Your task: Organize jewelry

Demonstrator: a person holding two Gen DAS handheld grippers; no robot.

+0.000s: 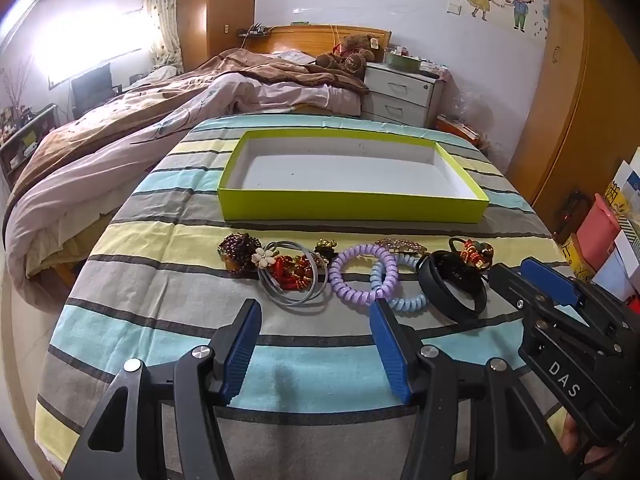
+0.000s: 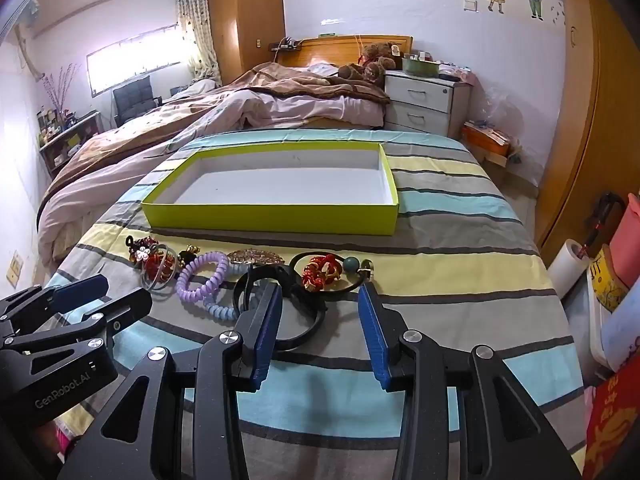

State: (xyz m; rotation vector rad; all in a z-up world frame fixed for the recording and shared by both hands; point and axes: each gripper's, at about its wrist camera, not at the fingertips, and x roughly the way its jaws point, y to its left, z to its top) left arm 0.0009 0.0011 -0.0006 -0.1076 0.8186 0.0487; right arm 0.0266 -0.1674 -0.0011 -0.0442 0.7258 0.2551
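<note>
A row of jewelry lies on the striped cloth in front of an empty lime-green box (image 1: pixel 352 210) (image 2: pixel 272 218). From left: a dark beaded clip (image 1: pixel 236 250), grey bangles with a red ornament (image 1: pixel 294 280), a purple coil tie (image 1: pixel 362 274) (image 2: pixel 202 278), a pale blue coil tie (image 1: pixel 404 294), a gold hair clip (image 2: pixel 256 258), a black band (image 1: pixel 452 286) (image 2: pixel 298 312), a red-gold ornament on a black loop (image 2: pixel 322 272). My left gripper (image 1: pixel 316 312) is open, just short of the coil ties. My right gripper (image 2: pixel 320 298) is open, just short of the black band.
The striped table (image 1: pixel 280 360) stands beside a bed with rumpled bedding (image 1: pixel 140 128). A white nightstand (image 1: pixel 404 94) is behind. Boxes and a pink container (image 1: pixel 600 232) crowd the right edge; a white roll (image 2: pixel 568 266) stands there too.
</note>
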